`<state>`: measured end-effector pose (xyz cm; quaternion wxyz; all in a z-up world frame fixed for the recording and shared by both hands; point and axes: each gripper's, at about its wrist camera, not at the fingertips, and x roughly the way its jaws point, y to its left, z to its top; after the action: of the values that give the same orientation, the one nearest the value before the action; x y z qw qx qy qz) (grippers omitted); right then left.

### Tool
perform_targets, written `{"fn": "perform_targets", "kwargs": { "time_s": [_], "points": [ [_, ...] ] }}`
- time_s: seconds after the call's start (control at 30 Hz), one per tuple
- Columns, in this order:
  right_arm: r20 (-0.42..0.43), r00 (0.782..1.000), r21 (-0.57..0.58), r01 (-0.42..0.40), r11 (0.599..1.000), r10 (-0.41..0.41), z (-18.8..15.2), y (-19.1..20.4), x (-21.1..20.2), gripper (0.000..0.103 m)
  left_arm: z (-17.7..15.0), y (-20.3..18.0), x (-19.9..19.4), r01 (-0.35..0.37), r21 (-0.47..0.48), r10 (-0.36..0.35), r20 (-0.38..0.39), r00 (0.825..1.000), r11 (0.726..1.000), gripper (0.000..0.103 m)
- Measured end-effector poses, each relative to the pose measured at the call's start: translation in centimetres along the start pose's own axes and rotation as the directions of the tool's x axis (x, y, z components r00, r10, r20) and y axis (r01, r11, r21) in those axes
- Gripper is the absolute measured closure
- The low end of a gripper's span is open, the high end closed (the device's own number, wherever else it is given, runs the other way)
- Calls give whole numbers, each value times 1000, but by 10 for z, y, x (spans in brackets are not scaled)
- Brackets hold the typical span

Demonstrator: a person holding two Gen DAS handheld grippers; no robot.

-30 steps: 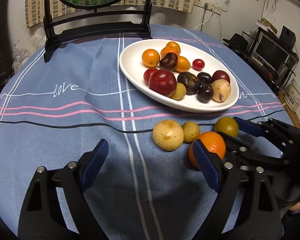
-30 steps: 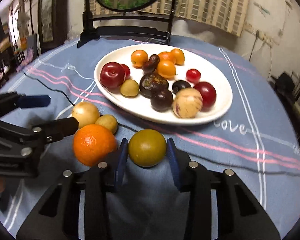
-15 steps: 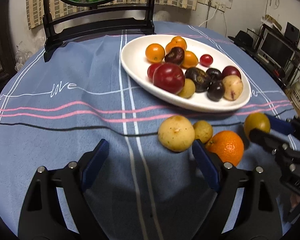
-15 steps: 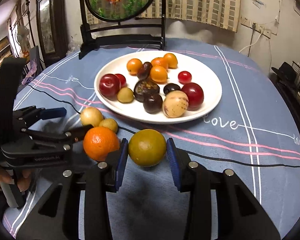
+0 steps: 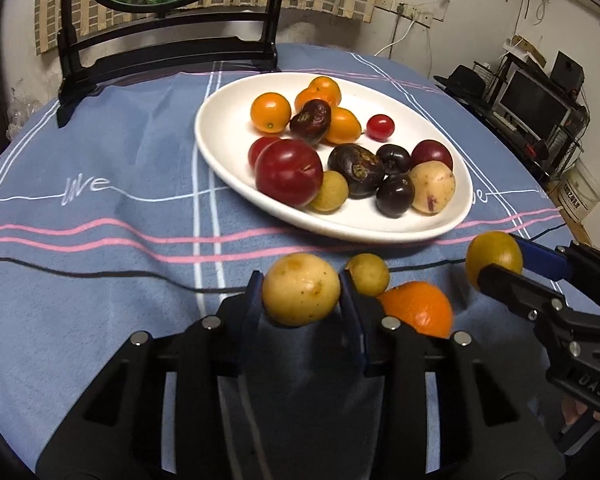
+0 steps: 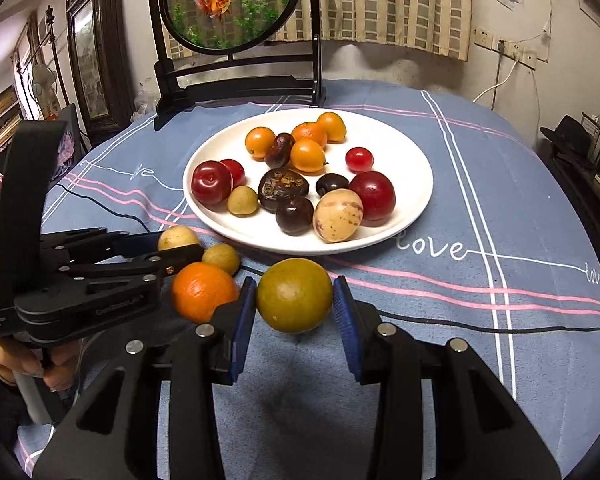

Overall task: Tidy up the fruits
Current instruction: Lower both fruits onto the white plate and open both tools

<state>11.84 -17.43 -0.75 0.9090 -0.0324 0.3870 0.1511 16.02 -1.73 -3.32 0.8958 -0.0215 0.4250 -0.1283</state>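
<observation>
Tool (image 5: pixel 300 300) closing on yellow fruit (image 5: pixel 301 295) over blue tablecloth (image 5: pixel 100 280).

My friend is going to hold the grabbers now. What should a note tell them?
Left gripper: fingers closing on the pale yellow fruit, pads at both its sides.
Right gripper: shut on the green-yellow fruit.
On the tablecloth, off the plate: orange and small tan fruit.
White plate already holds many fruits.
Left to do: probably put both gripped fruits on the plate, then the orange and small tan fruit.
</observation>
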Motion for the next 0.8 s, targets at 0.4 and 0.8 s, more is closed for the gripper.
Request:
{"fn": "perform_targets", "kwargs": {
  "time_s": [0.4, 0.8],
  "points": [
    [172, 985, 14, 21, 1000, -23, 16, 2, -36, 64, 38, -14, -49, -32, 29, 29, 110, 994, 999, 64],
    [206, 976, -44, 80, 996, -69, 67, -1, 2, 64, 96, -16, -20, -101, 26, 97, 112, 989, 995, 64]
  ]
}}
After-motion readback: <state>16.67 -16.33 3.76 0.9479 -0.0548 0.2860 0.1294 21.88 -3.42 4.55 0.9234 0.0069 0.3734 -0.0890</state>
